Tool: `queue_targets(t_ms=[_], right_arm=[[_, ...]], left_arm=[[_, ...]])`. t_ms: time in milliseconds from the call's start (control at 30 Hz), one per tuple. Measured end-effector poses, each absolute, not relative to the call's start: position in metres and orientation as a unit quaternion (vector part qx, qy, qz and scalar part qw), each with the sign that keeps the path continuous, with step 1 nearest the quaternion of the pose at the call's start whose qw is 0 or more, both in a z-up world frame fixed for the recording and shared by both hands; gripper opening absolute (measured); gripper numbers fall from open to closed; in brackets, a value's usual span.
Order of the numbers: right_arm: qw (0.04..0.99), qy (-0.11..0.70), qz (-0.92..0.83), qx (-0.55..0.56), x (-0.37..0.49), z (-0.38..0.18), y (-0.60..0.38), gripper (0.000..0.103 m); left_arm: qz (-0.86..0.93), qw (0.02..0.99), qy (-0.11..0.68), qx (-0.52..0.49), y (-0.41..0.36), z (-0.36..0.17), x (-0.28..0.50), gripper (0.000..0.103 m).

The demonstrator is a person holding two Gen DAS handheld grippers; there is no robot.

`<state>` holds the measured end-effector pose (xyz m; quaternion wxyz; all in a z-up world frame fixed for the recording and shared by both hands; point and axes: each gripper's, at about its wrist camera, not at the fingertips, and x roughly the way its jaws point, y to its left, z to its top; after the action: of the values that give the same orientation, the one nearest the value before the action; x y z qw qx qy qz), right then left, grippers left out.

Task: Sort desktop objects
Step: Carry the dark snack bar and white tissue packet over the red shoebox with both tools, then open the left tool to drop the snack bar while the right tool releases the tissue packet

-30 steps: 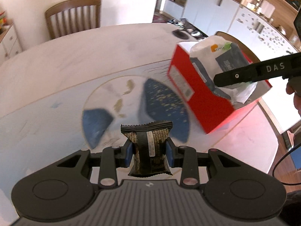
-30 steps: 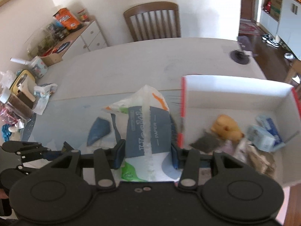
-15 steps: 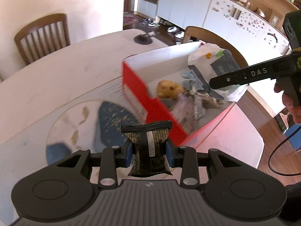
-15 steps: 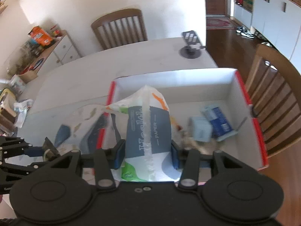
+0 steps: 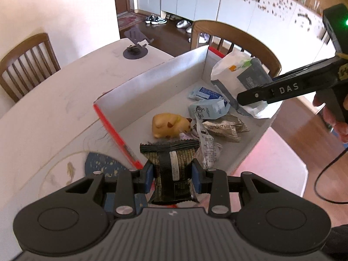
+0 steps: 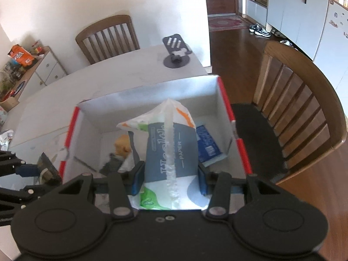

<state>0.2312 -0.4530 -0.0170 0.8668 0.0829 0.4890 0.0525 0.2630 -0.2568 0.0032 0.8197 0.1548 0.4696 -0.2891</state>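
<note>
Through the left wrist camera, my left tongs [image 5: 173,177] are clamped on a dark snack packet [image 5: 171,169], pads pressing its two long sides, and it hangs over the near edge of the red box [image 5: 113,128]. It looks light and crinkly; I judge the foil slick, so a mid-body pinch suits it better than the sealed ends. Inside the box lie a yellow toy [image 5: 169,125], blue sachets [image 5: 208,106] and silver wrappers [image 5: 221,128].

Through the right wrist camera, my right tongs [image 6: 170,179] squeeze a tissue pack [image 6: 167,152] across its middle, above the box [image 6: 224,100] on the surface [image 6: 87,87]. It looks soft and compressible, light, unlikely to be harmed by a drop.
</note>
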Motion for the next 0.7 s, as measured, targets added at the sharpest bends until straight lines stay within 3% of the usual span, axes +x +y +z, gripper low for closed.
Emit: queue_targets(t_ms=[700], right_arm=[[0.847,0.522,0.058,0.077,0.253,-0.065,-0.468,0.048]], left_arm=[[-0.255,0.775,0.519,0.254,-0.323,-0.062,0.320,0.034]])
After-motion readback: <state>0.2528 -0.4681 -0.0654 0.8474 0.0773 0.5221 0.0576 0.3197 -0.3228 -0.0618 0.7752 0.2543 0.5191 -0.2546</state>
